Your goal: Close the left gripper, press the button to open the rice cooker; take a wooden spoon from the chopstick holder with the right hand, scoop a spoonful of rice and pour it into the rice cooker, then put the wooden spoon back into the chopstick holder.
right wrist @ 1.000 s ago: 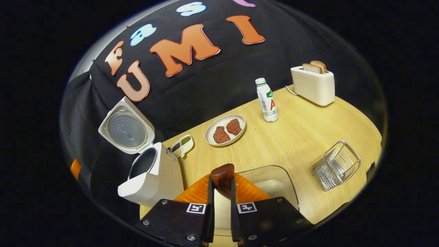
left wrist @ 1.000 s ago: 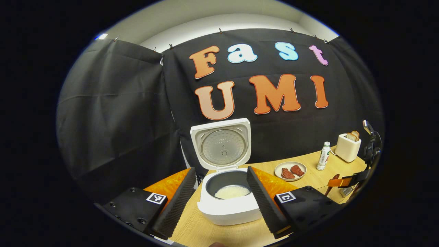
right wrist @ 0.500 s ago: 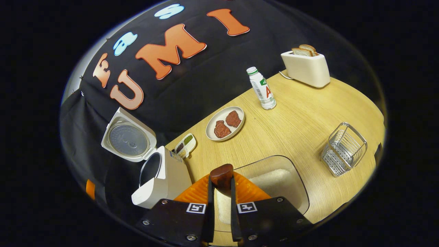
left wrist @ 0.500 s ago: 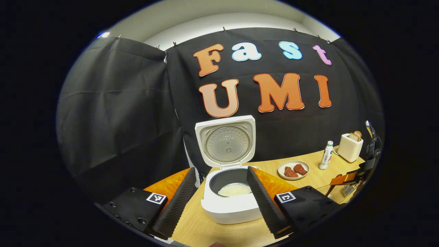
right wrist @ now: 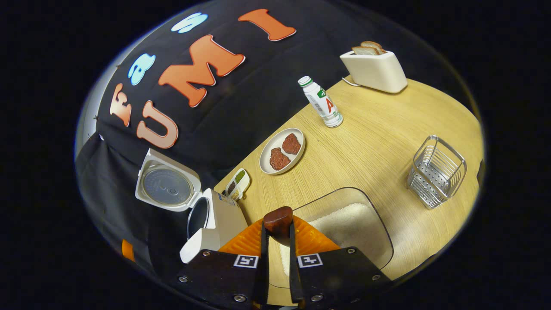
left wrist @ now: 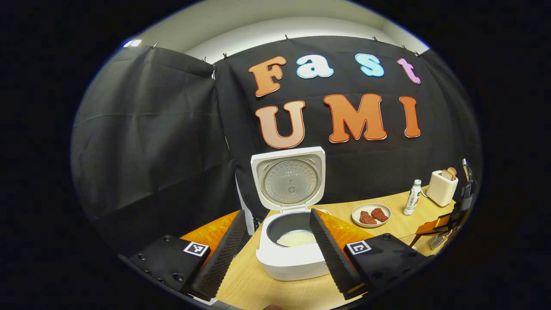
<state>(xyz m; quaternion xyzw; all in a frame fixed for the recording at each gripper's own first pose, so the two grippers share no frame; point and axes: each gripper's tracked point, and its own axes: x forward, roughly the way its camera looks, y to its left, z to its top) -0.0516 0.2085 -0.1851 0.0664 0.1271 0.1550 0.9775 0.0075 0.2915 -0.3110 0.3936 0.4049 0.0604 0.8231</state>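
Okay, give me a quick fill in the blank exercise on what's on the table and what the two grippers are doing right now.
1. The lid of the rice cooker stands ____.
2. The right gripper is shut on the handle of the ____.
3. The plate holds ____ pieces of meat.
4. The fingers of the left gripper are spread ____.

Missing words: open; wooden spoon; two; apart

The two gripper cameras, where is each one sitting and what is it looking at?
Left gripper view: rides the left gripper, low over the table, facing the open rice cooker; its fingers spread apart.
Right gripper view: rides the right gripper, high and tilted, above the clear rice container; fingers pinch the wooden spoon.
Shared: rice cooker, plate of meat, bottle, toaster.
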